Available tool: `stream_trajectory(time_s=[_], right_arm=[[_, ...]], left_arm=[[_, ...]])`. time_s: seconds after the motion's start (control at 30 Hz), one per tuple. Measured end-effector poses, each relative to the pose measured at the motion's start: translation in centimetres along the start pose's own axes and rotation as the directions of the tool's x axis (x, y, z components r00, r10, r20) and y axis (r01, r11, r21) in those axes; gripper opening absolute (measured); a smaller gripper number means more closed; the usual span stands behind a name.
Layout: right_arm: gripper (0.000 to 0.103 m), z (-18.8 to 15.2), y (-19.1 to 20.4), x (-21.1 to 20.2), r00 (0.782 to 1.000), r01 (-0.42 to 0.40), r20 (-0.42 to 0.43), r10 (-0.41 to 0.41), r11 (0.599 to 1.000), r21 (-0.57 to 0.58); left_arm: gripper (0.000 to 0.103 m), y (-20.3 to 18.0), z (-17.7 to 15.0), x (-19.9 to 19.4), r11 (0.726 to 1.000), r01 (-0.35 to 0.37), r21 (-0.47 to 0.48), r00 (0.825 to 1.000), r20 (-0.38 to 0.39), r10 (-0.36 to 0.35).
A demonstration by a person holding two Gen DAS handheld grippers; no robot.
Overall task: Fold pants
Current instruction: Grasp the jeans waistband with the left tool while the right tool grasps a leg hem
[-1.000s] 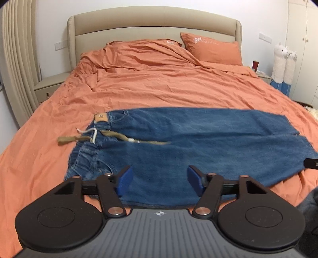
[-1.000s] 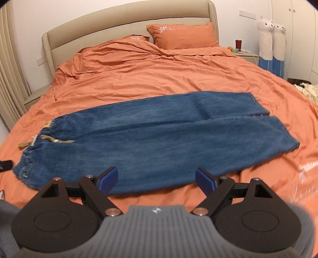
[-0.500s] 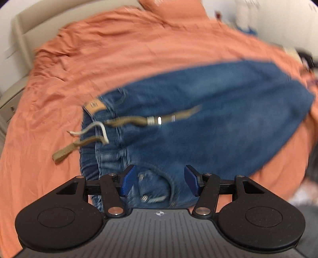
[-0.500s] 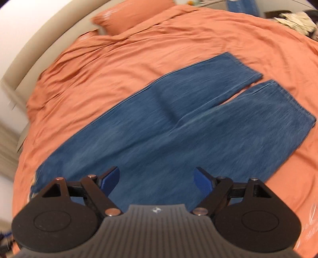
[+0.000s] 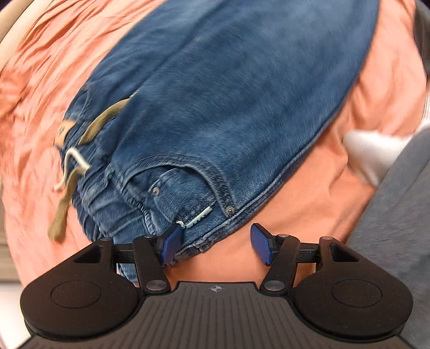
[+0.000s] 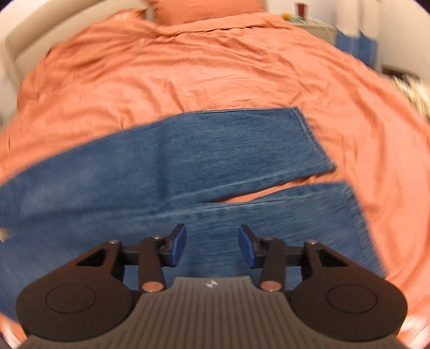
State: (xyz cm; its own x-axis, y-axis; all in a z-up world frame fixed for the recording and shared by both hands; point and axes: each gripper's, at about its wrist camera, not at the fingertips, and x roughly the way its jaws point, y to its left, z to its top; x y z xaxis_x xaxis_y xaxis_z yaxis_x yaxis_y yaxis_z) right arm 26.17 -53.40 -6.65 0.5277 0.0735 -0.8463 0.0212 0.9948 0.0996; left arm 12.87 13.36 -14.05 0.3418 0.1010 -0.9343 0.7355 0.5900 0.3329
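Note:
Blue denim pants (image 5: 228, 102) lie flat across an orange bed, waistband to the left, legs to the right. My left gripper (image 5: 213, 245) is open just above the near waistband corner by the front pocket (image 5: 185, 188); its left pad overlaps the denim edge. A tan drawstring (image 5: 67, 198) trails off the waistband. In the right wrist view the pants (image 6: 188, 166) show both leg hems, slightly parted. My right gripper (image 6: 212, 247) is open and low over the near leg, holding nothing.
The orange bedsheet (image 6: 188, 75) covers the whole bed, with an orange pillow (image 6: 204, 10) at the headboard. A nightstand (image 6: 314, 26) stands at the far right. Grey cloth (image 5: 397, 214) fills the right edge of the left wrist view.
Both grippers have dropped down close to the pants. The left one moved to the near waistband corner, the right one over the near leg. The right jaws have narrowed slightly.

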Motion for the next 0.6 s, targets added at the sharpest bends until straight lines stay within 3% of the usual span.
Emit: stream_trajectory(time_s=[0.1, 0.23, 0.33, 0.5, 0.6], right_arm=[[0.038, -0.4, 0.0, -0.7, 0.997, 0.069, -0.016, -0.074, 0.976, -0.208], [0.035, -2.3, -0.6, -2.3, 0.989, 0.136, 0.022, -0.144, 0.862, -0.489], [0.035, -4.3, -1.5, -3.0, 0.981, 0.165, 0.026, -0.191, 0.765, -0.622], [0.033, -8.2, -2.4, -3.4, 0.974, 0.159, 0.015, -0.226, 0.633, -0.758], [0.032, -10.6, -2.5, -2.8, 0.972, 0.146, 0.013, -0.235, 0.557, -0.818]], left_arm=[[0.067, -1.2, 0.1, 0.6, 0.996, -0.073, 0.058, 0.997, -0.031, 0.075], [0.032, -2.2, 0.1, 0.0, 0.984, -0.172, 0.047, 0.985, 0.001, 0.172], [0.020, -2.4, -0.2, -1.3, 0.973, -0.231, 0.009, 0.972, 0.041, 0.230], [0.014, -2.2, 0.6, -3.6, 0.936, -0.328, -0.130, 0.937, 0.079, 0.340], [0.012, -1.2, 1.4, -5.0, 0.906, -0.341, -0.251, 0.922, 0.096, 0.374]])
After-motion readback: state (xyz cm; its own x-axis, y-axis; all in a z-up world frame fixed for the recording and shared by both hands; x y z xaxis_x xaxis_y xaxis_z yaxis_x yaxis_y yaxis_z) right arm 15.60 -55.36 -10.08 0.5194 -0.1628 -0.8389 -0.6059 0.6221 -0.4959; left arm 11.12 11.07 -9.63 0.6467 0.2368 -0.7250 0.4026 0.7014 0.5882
